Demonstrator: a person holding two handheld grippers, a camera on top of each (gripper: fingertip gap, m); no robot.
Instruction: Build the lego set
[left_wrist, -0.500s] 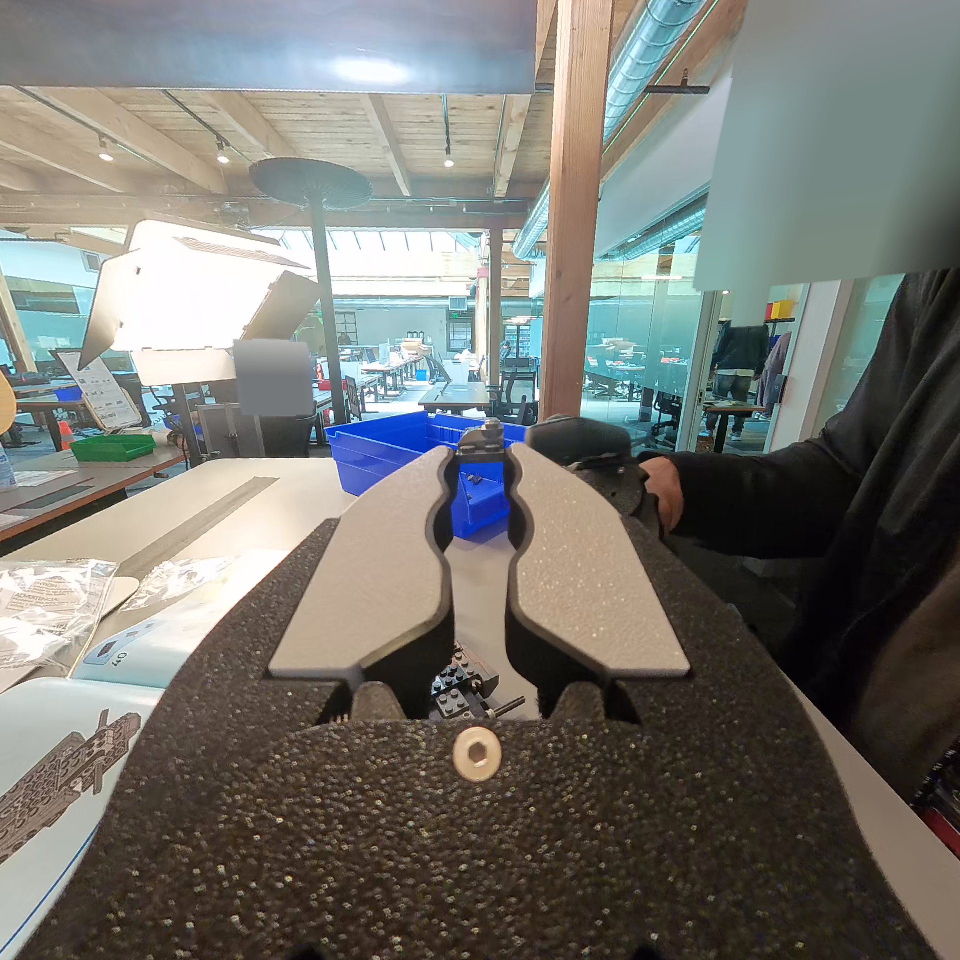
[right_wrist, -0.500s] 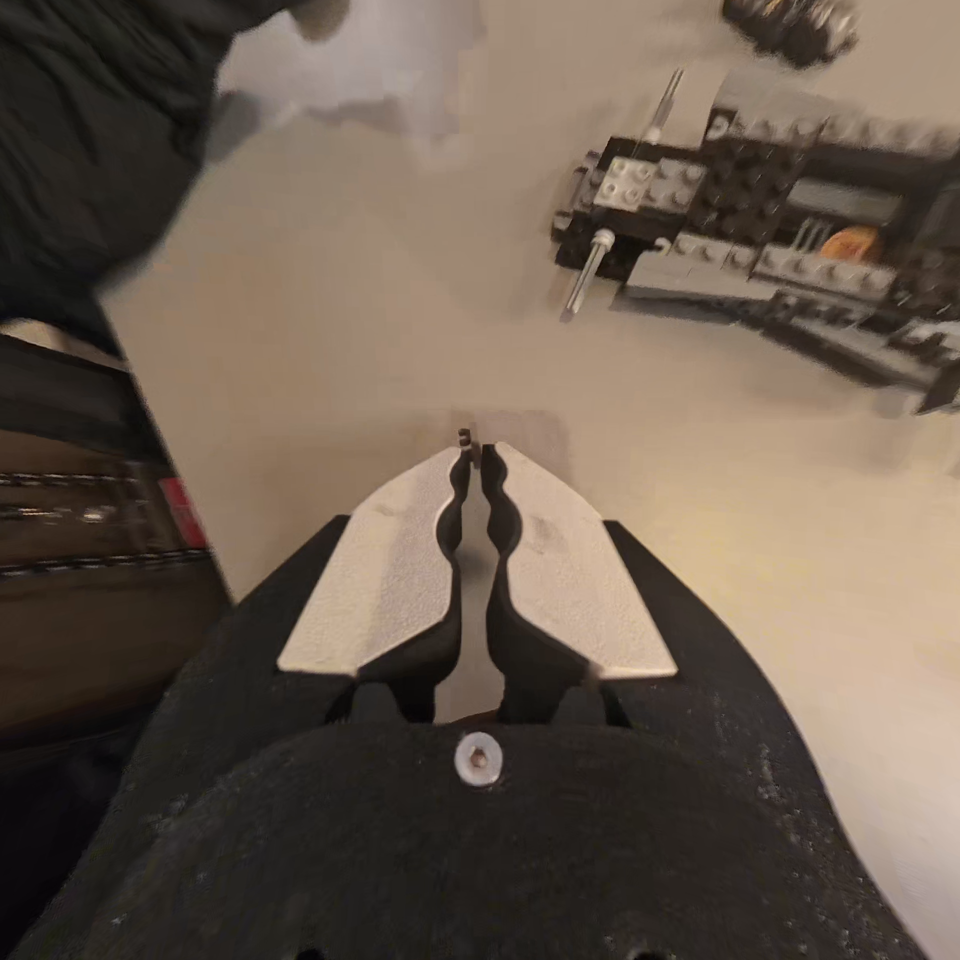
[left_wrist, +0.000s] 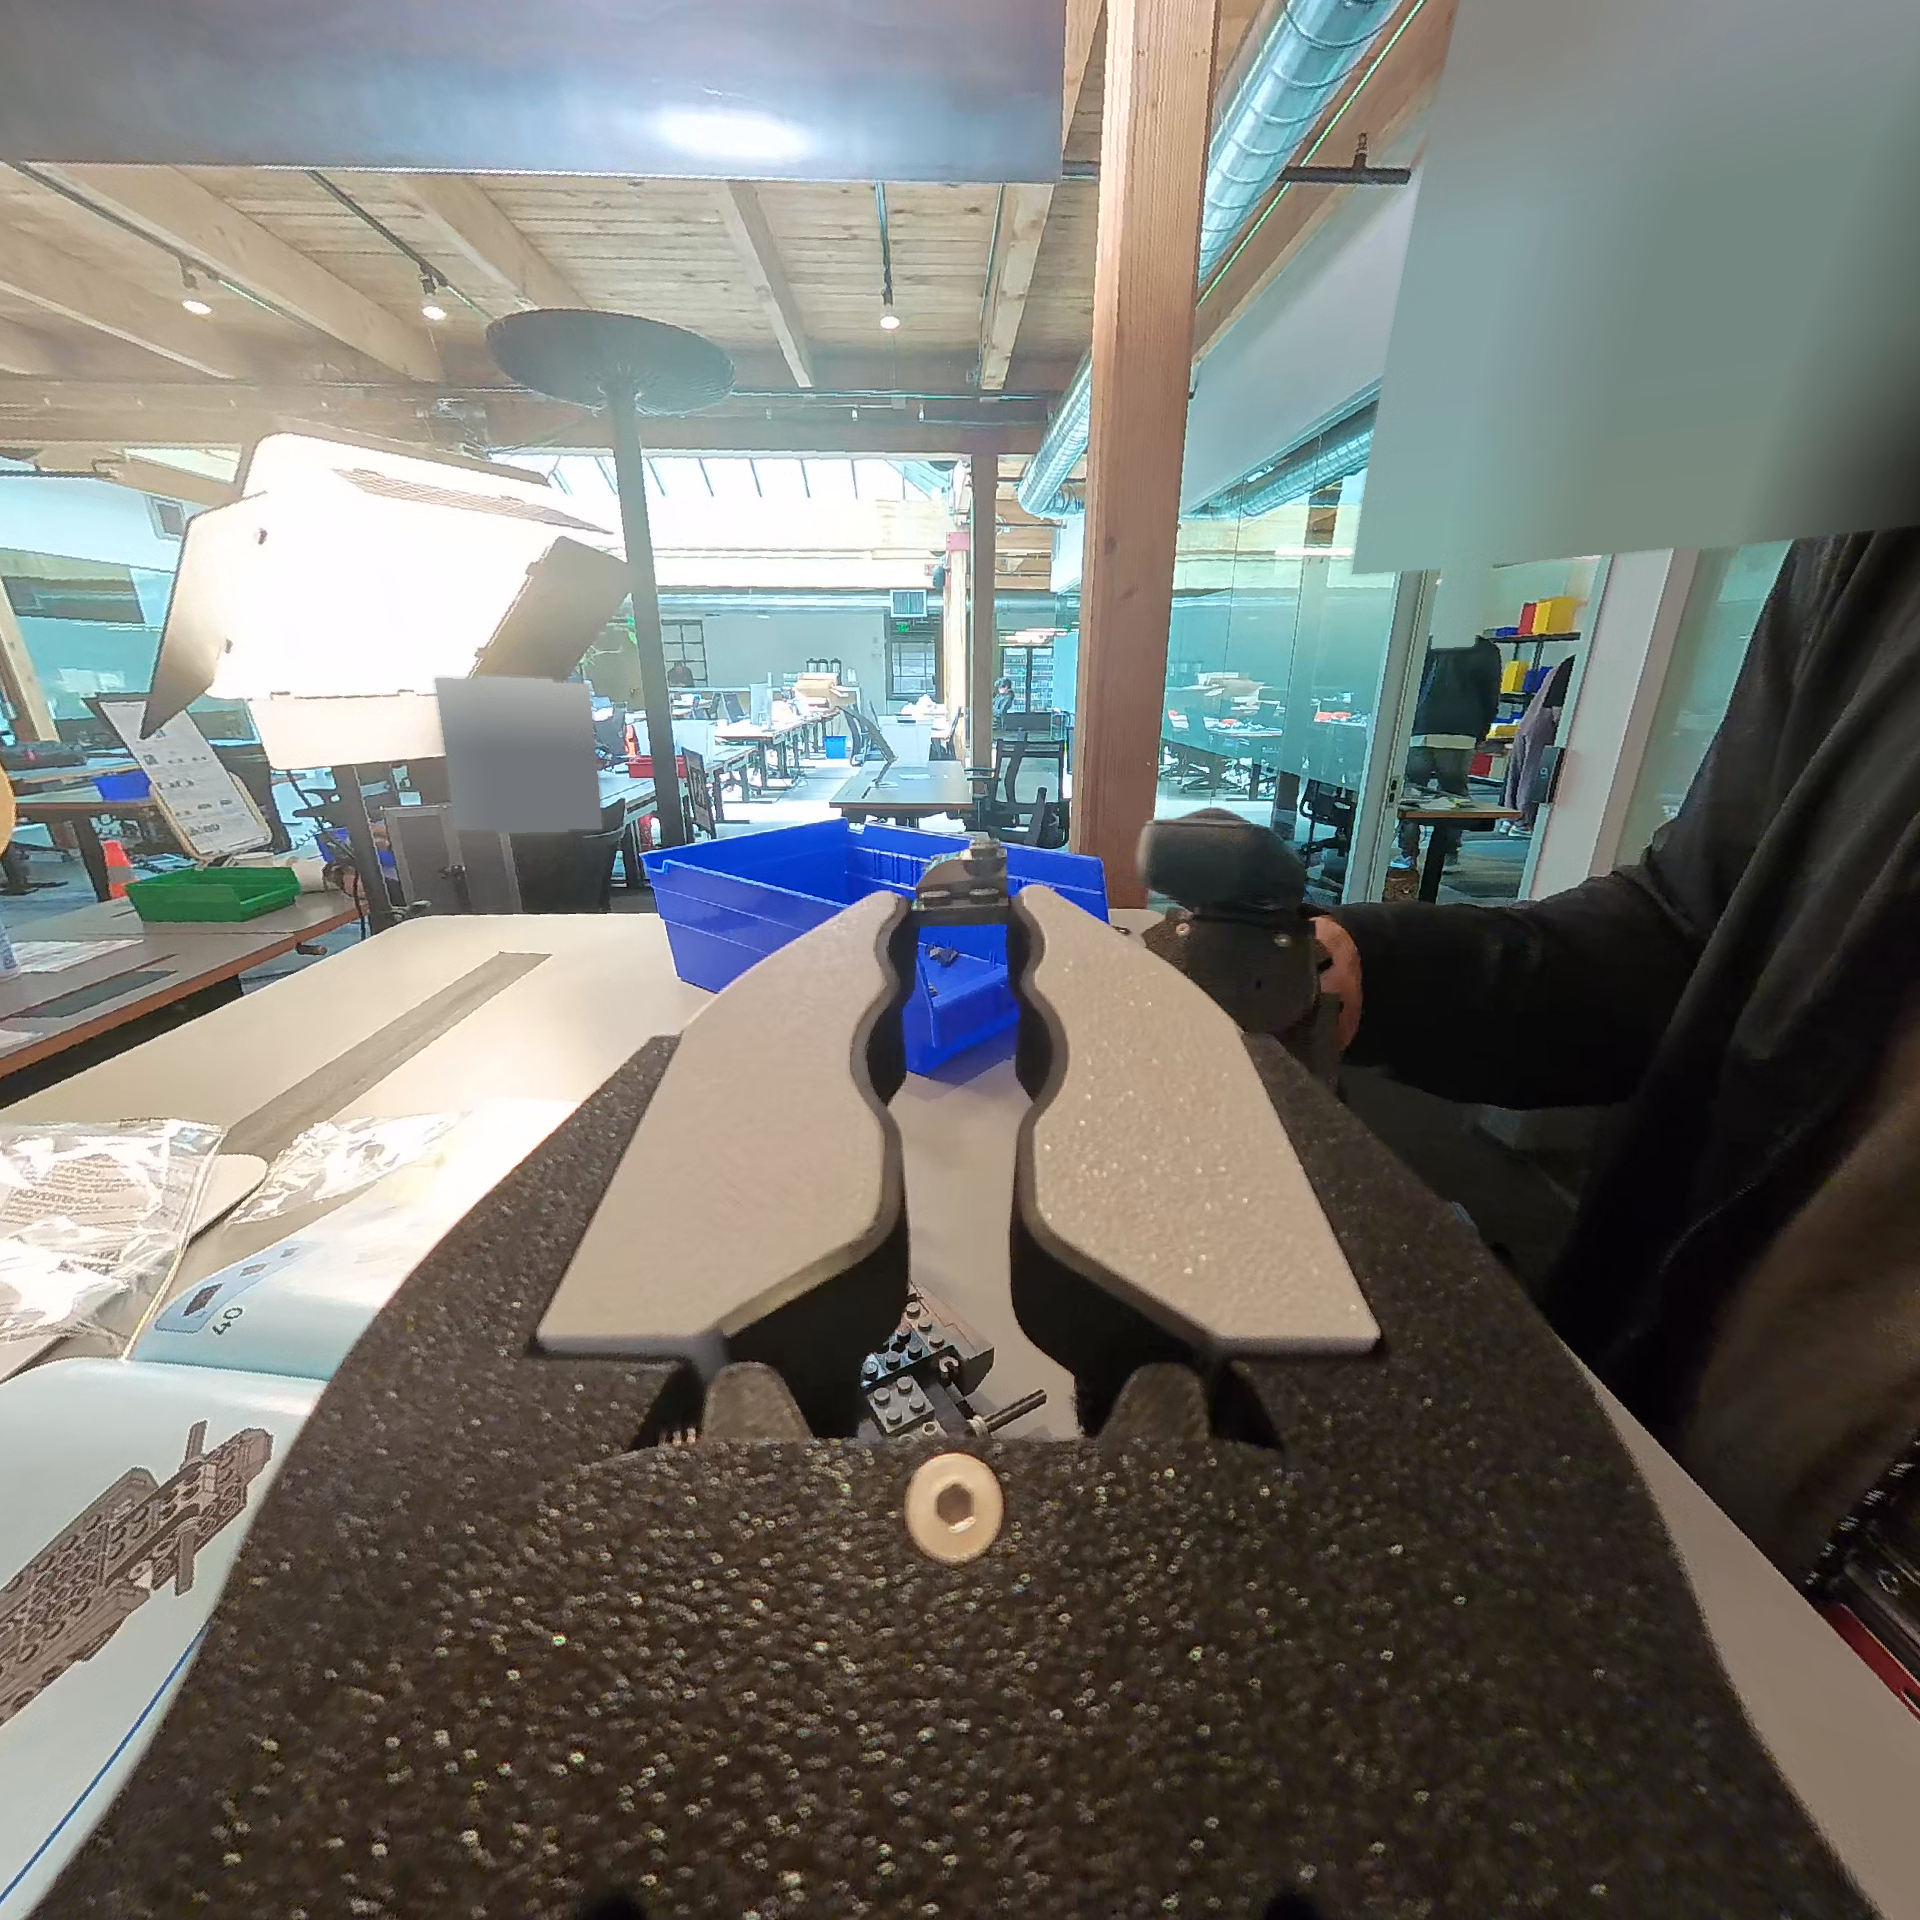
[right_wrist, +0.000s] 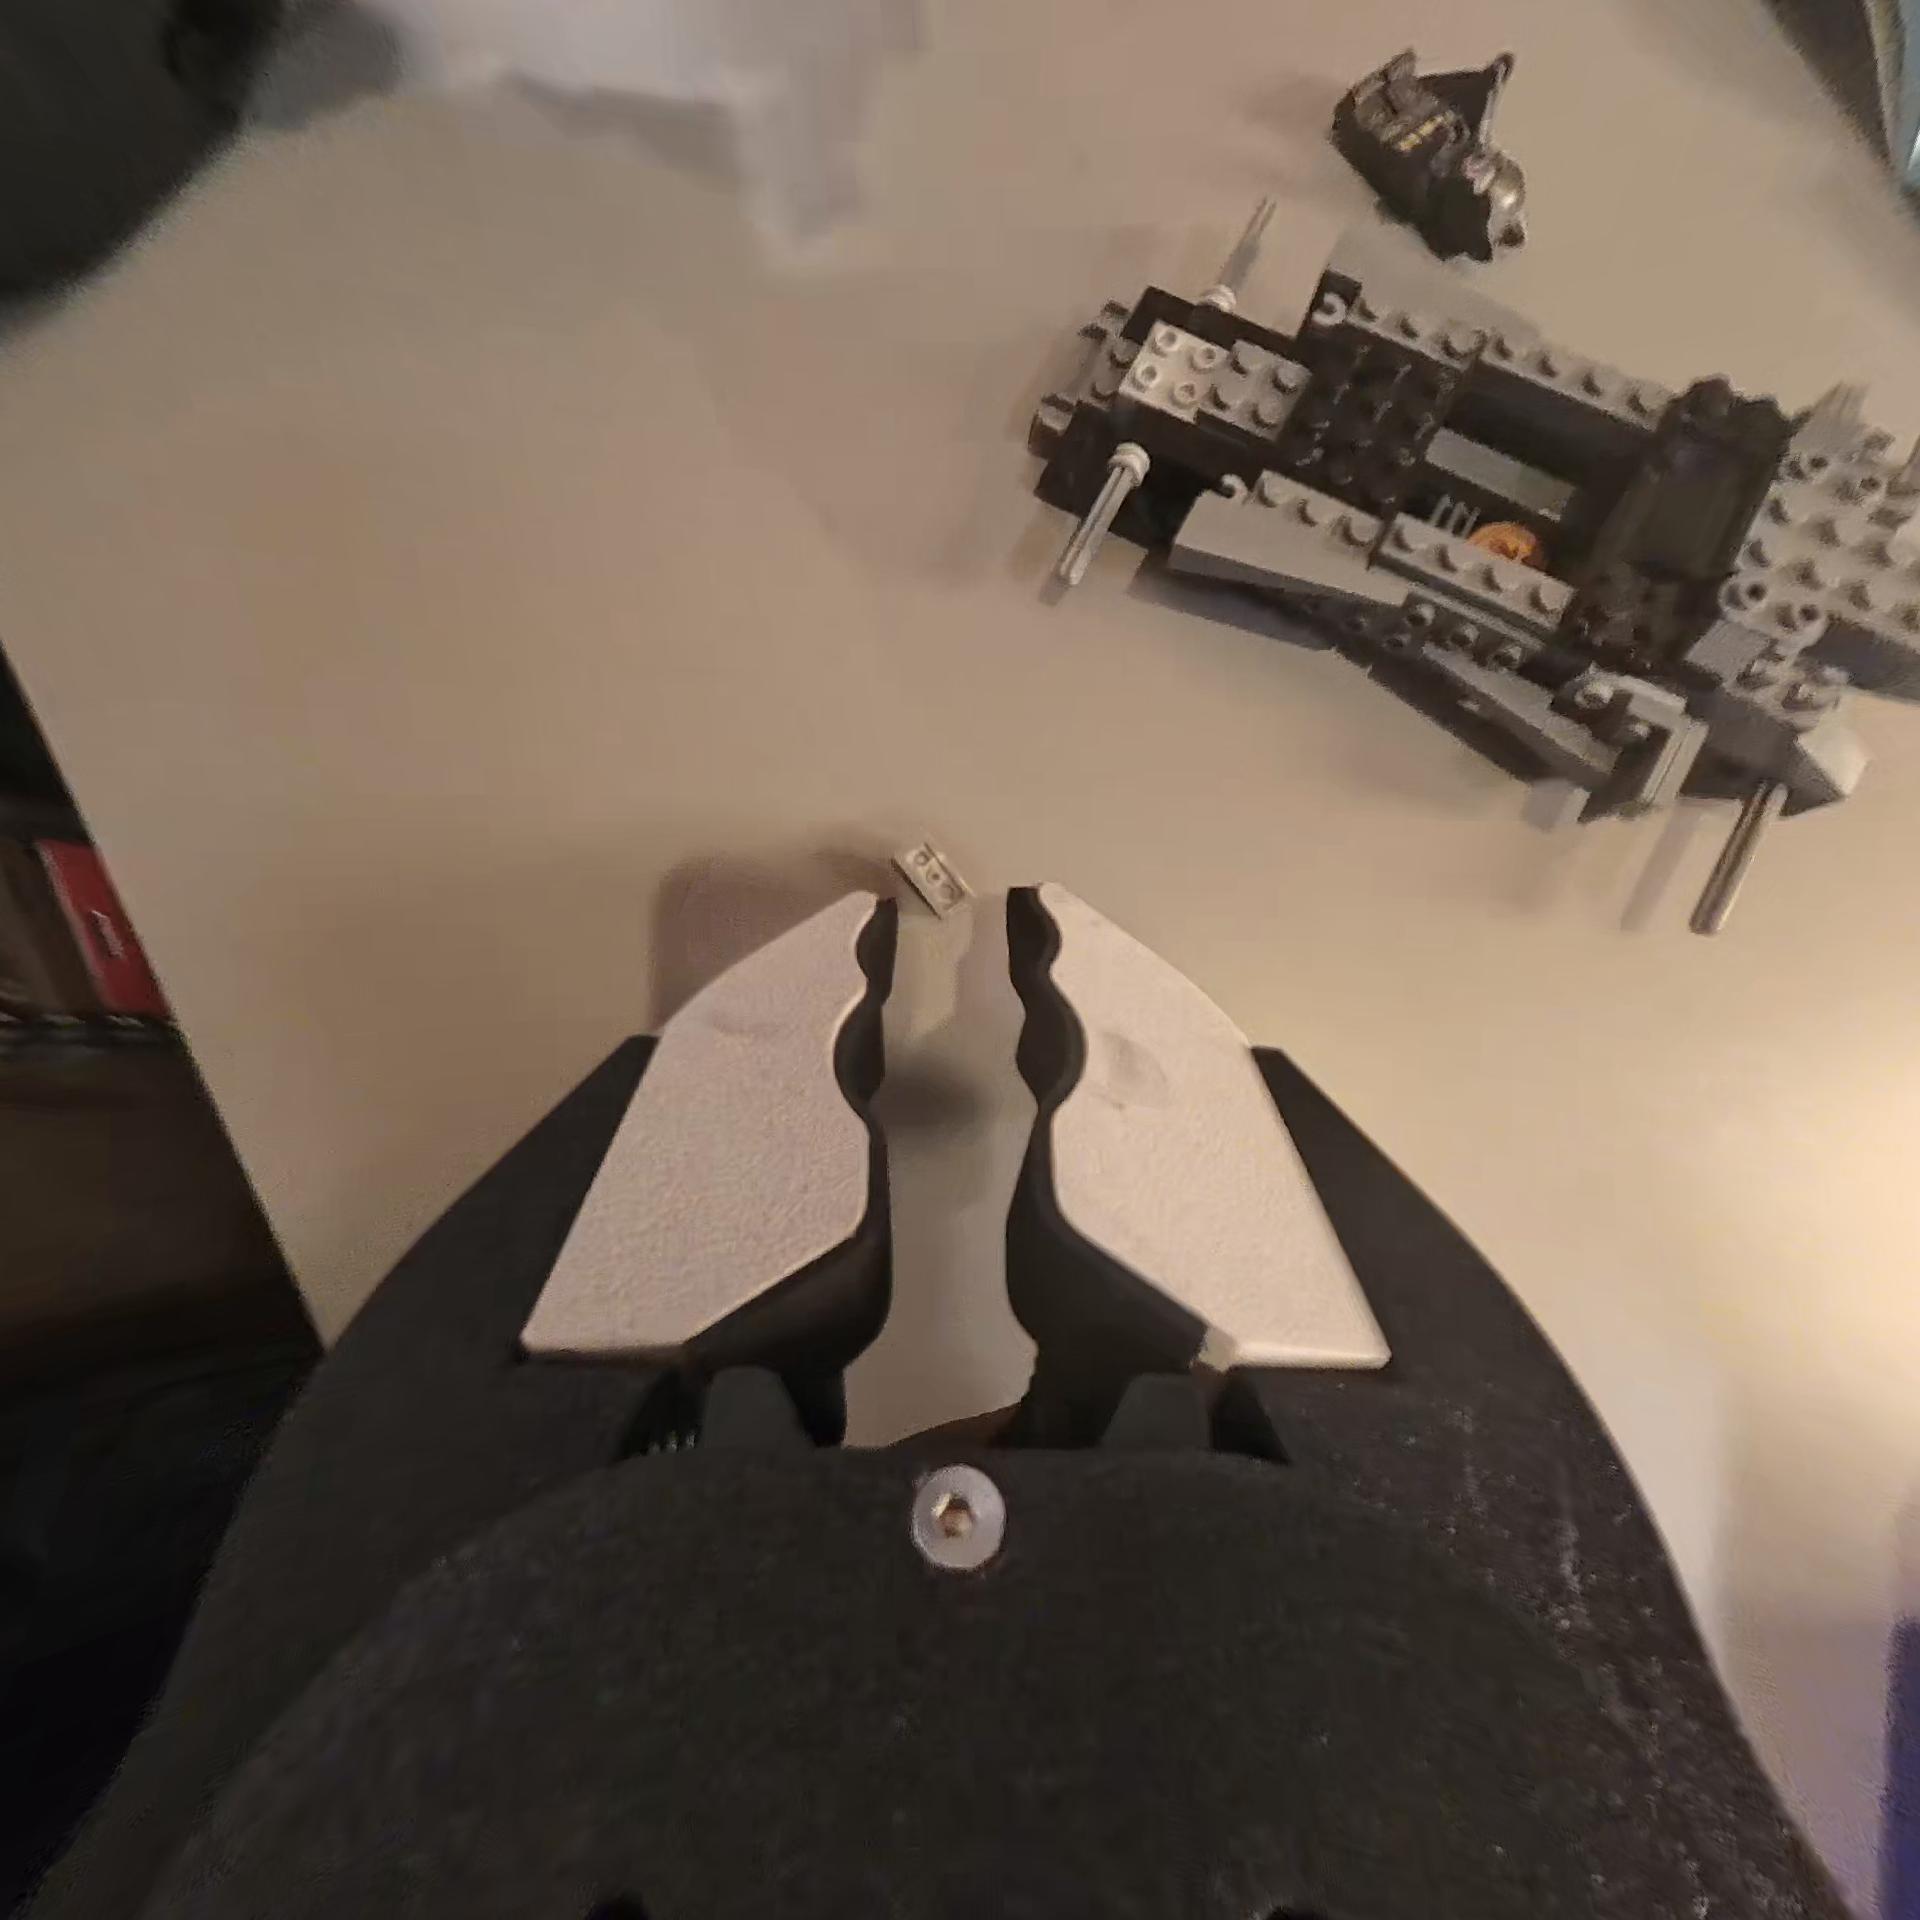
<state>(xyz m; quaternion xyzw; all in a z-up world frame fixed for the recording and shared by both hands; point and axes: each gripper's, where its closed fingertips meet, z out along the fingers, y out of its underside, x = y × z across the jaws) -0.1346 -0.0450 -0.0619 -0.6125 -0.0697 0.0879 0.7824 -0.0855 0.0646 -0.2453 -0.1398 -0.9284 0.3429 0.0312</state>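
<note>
A small dark brick piece (left_wrist: 961, 899) is pinched between the tips of the left gripper (left_wrist: 961, 920) before a blue bin (left_wrist: 790, 914), while the right gripper (right_wrist: 945, 920) is held part-open over the table (right_wrist: 520, 623), nothing gripped, a tiny grey plate (right_wrist: 932, 878) lying just beyond its tips and a grey-black brick model (right_wrist: 1455, 520) far right.

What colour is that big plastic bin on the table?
Bright blue bin; it shows best in the left wrist view.
</note>
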